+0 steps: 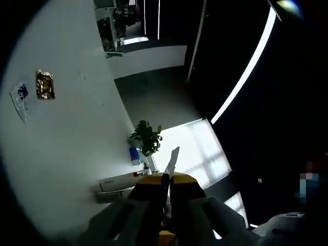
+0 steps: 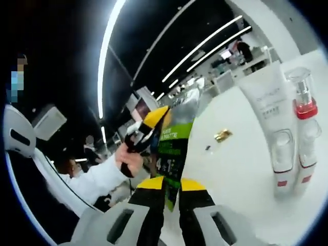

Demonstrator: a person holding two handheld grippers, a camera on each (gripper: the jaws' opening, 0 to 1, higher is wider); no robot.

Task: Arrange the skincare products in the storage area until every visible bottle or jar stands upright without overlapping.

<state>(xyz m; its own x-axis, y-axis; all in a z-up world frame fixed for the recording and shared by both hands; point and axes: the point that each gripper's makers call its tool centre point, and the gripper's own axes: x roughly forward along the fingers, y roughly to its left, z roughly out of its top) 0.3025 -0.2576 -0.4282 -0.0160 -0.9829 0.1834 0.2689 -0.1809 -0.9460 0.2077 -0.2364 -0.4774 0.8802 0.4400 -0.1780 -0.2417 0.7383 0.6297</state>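
In the right gripper view, the right gripper [image 2: 171, 197] had its two yellow-tipped jaws pressed on the lower edge of a flat green sachet [image 2: 174, 146], which rose up from between them. The other end of this sachet was held by the left gripper [image 2: 148, 125], with a person's hand [image 2: 128, 161] in a white sleeve around its handle (so the sachet was gripped at both ends and lifted above the table). The white table [image 2: 230, 169] lay to the right of the sachet. Well apart from the sachet, at the far right of the table, stood a white tube [image 2: 271, 113] on its cap, and just beside it a clear bottle with a red collar [image 2: 303, 110]; two more small white pump bottles [image 2: 284, 164] stood in front of them, all upright. Between the sachet and the tube, a small gold packet [image 2: 222, 135] lay flat on the table.

In the left gripper view, the left gripper [image 1: 166, 187] had its jaws closed on a thin pale edge of the sachet [image 1: 172, 159], seen nearly end-on. Beyond the sachet there was a potted plant [image 1: 146, 137] with a small blue bottle [image 1: 134, 154] next to it. To the left of the sachet the table [image 1: 66, 154] carried the gold packet [image 1: 45, 84] and a clear flat packet [image 1: 21, 100], both well apart from the sachet.
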